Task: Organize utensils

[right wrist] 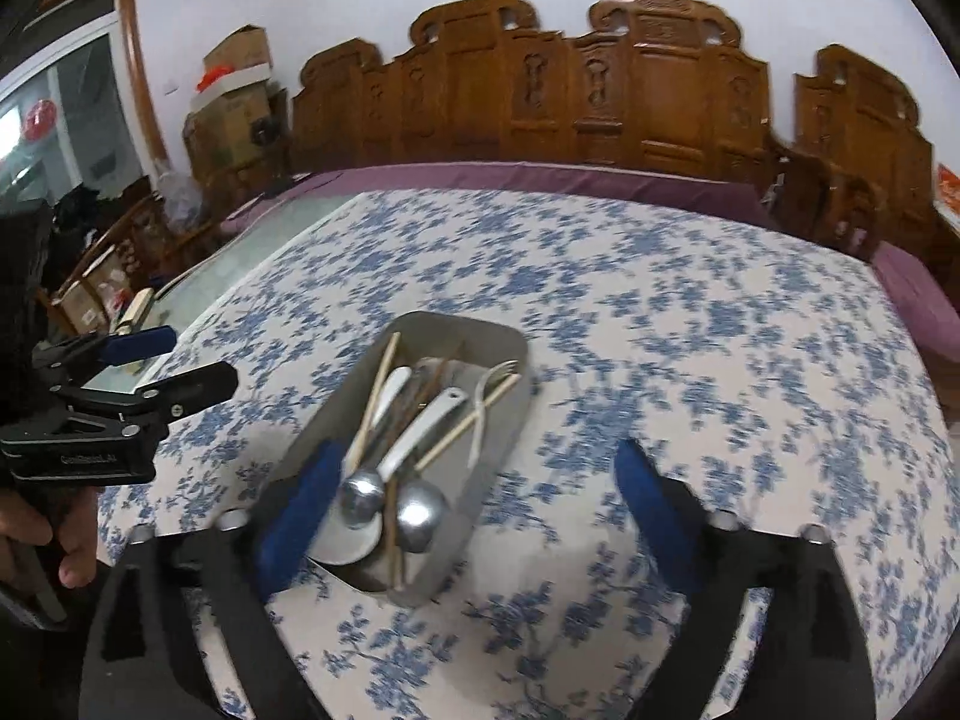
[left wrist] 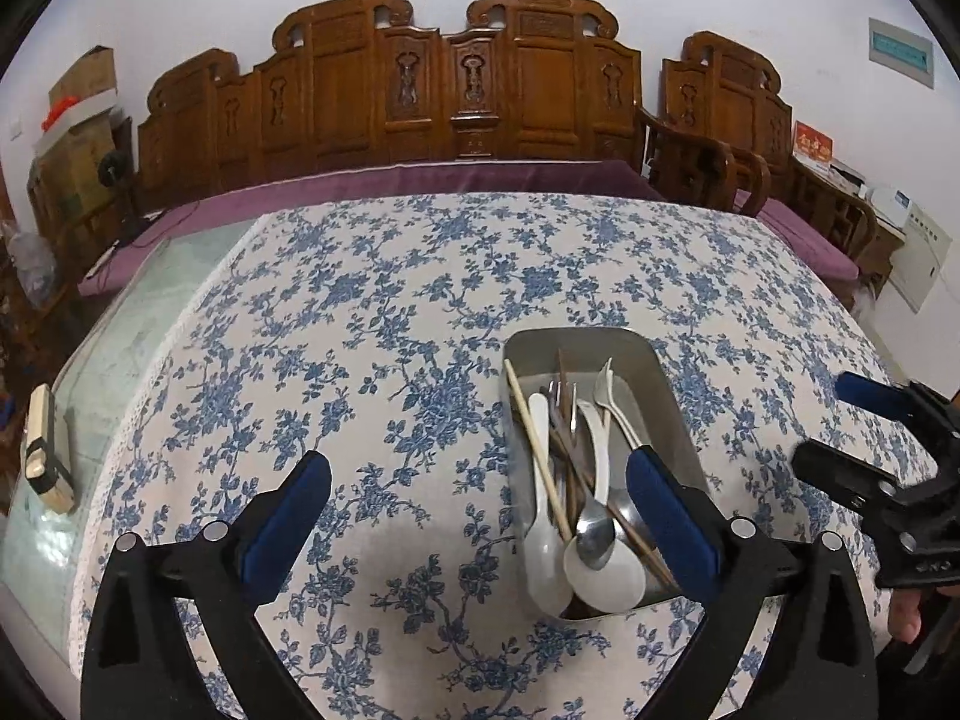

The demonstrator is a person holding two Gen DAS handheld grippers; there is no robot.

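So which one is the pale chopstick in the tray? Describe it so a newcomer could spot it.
Start at the blue-flowered tablecloth and find the metal tray full of utensils. The pale wooden chopstick runs lengthwise along the tray's left side, beside the white spoon. It is the one thin, straight, light tan stick there; the dark chopsticks are brown.

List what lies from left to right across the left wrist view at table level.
Small box on the glass edge → left tool, open, its left finger → metal tray of utensils → right tool at the right edge.
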